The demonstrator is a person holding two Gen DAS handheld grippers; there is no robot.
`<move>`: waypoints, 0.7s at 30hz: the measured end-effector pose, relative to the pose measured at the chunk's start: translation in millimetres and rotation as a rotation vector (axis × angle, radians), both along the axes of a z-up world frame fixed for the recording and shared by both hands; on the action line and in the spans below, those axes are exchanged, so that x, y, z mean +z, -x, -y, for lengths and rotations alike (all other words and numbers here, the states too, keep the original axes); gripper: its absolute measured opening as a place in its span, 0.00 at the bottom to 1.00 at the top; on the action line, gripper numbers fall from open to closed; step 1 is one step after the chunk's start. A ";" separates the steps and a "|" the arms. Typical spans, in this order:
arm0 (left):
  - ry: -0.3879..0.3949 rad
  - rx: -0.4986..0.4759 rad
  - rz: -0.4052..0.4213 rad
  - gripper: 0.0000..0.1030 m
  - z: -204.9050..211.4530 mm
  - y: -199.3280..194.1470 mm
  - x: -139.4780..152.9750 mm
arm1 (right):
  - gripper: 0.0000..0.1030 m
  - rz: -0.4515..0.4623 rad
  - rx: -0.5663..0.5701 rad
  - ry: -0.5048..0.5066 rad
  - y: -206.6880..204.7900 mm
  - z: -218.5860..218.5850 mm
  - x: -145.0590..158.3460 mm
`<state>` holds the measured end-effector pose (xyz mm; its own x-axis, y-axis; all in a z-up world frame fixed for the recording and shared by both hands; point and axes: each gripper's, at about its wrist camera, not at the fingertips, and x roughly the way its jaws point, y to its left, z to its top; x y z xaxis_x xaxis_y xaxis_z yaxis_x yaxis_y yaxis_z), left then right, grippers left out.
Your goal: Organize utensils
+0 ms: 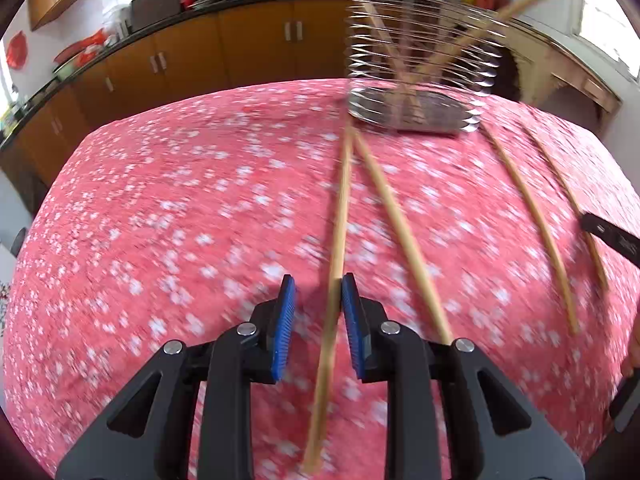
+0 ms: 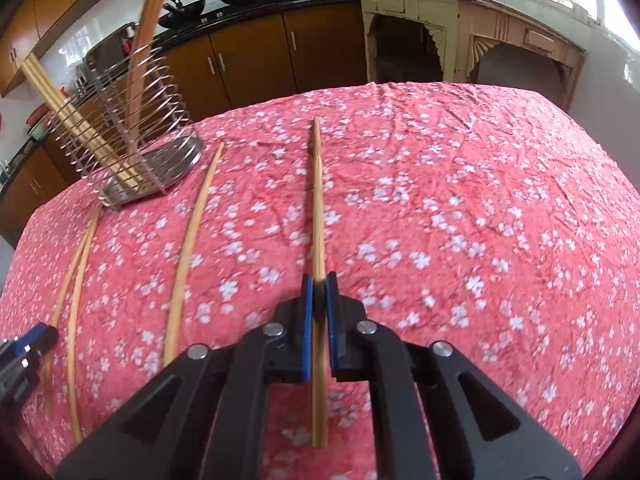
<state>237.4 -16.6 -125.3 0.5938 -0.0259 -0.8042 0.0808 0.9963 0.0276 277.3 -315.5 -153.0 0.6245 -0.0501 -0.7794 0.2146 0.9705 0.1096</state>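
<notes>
Several wooden chopsticks lie on the pink flowered tablecloth (image 1: 160,208). My left gripper (image 1: 318,284) is open, its blue pads on either side of one chopstick (image 1: 340,216) that touches the right pad. Another chopstick (image 1: 400,232) lies just to its right, and two more (image 1: 532,216) further right. My right gripper (image 2: 318,280) is shut on a chopstick (image 2: 318,200) that points away from me. A wire utensil holder (image 1: 420,72) with chopsticks standing in it sits at the far side; it also shows in the right wrist view (image 2: 132,132).
Brown kitchen cabinets (image 1: 240,48) and a black counter with woks run behind the table. A cream wooden sideboard (image 2: 460,32) stands at the back right. The other gripper shows at the edge of each view (image 1: 612,236), (image 2: 24,344).
</notes>
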 end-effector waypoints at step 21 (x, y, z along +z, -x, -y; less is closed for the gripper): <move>0.013 -0.059 0.071 0.39 -37.3 12.2 1.6 | 0.15 0.004 -0.052 -0.020 19.7 28.5 0.9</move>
